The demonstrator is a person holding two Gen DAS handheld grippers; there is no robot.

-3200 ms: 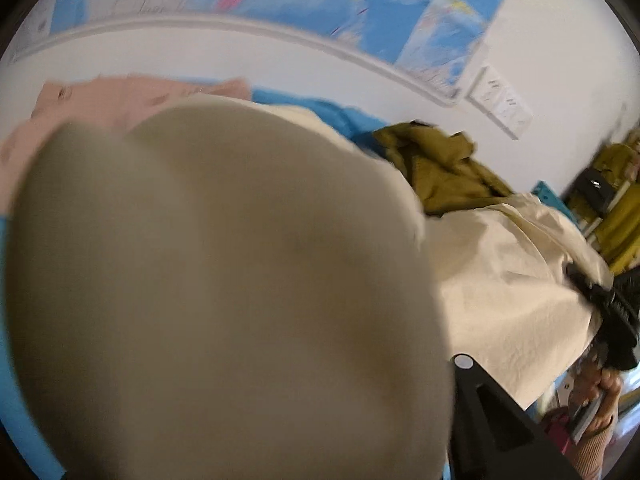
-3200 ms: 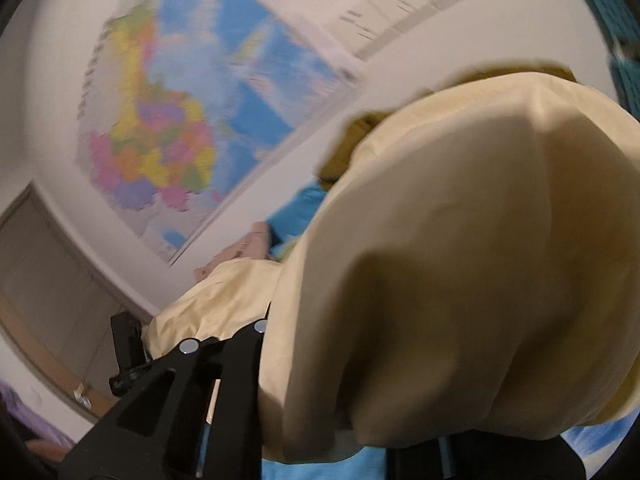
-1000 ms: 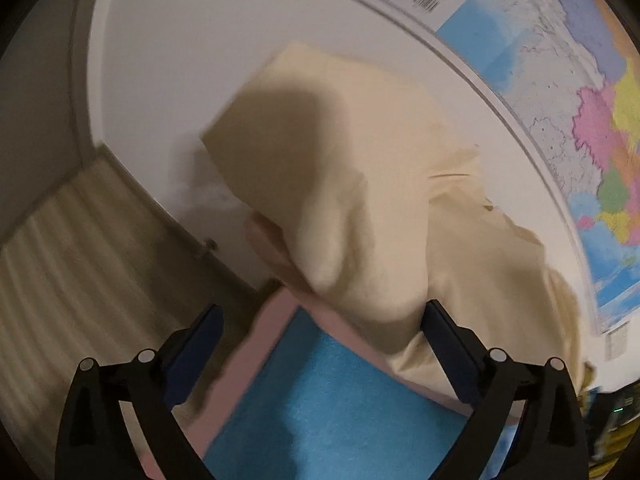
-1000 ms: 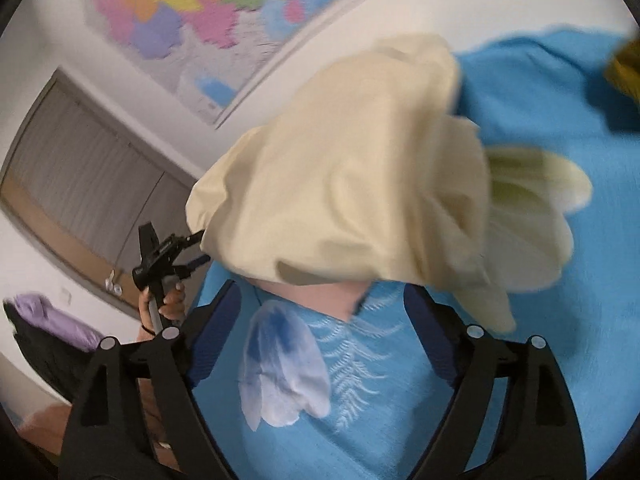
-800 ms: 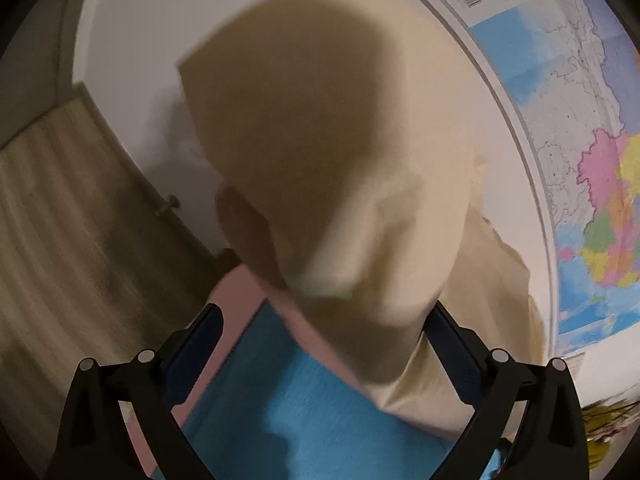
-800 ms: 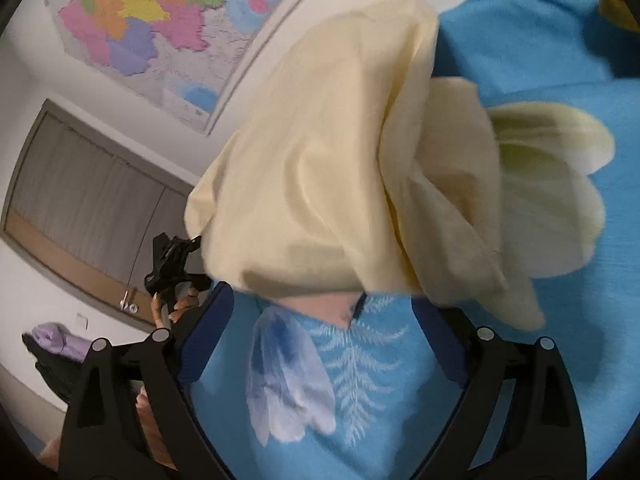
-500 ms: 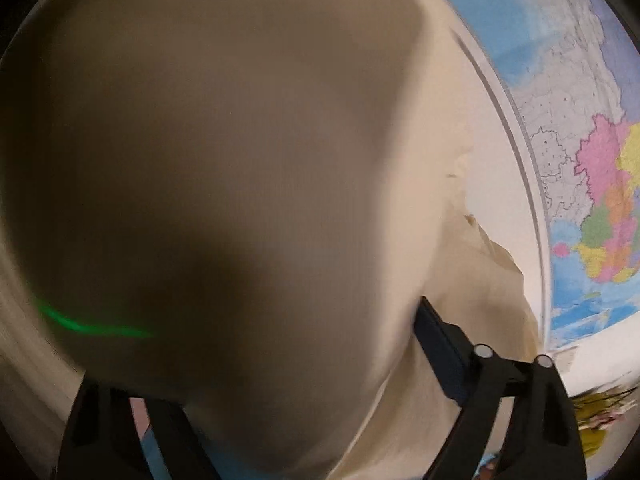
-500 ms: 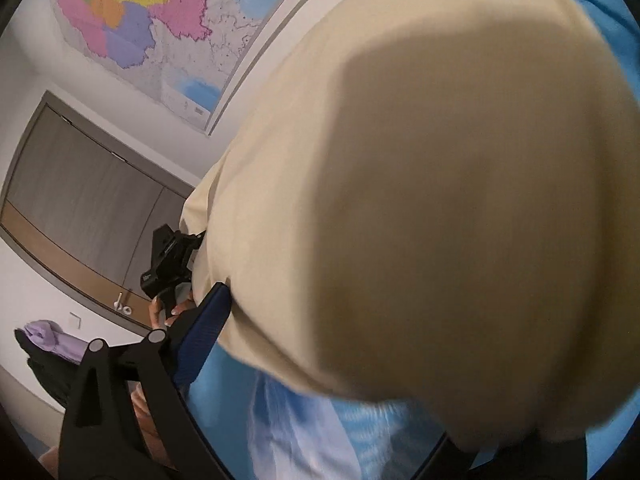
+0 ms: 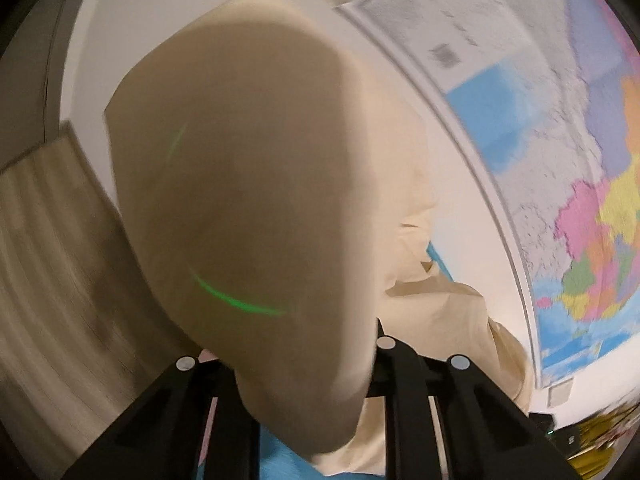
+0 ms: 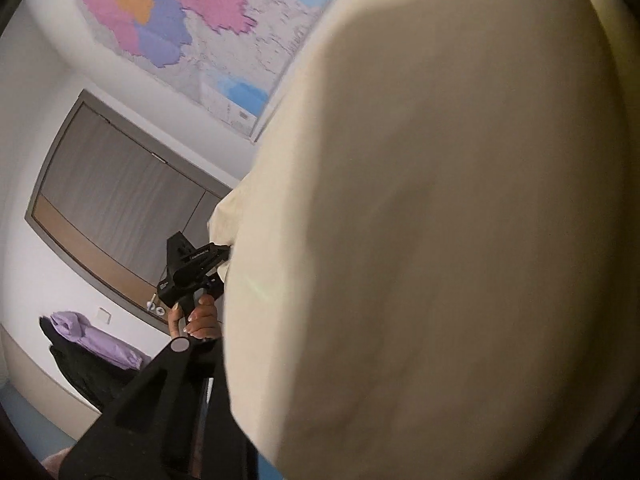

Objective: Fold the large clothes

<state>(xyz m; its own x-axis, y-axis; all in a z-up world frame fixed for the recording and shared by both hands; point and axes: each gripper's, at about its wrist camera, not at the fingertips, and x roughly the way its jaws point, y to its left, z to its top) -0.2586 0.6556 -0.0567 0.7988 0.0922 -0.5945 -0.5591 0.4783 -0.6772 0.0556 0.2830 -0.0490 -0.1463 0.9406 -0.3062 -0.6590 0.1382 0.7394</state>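
Gripping one cream garment at two points, we have just closed both tools on it: the left tool pinches a fold that billows up over its lens, and the right tool is clenched on another bunch that fills most of its view. From the right tool's side we also see the left tool held out ahead in a hand, with the cloth running off toward it.

The trouble from here, as we judge it, is a shallow bite. Each tool seems to hold a loose gather rather than a clean edge or corner, so a brisk lift or shake could pull the fabric free, or let the layers hang uneven and spoil the fold line. With cloth draped over both lenses, we also cannot check where the hem falls.

Beneath the left tool a strip of blue bed cover shows. Ahead of both tools a large coloured wall map hangs on a white wall. Beyond the right tool stand grey wardrobe doors and a lilac bundle.
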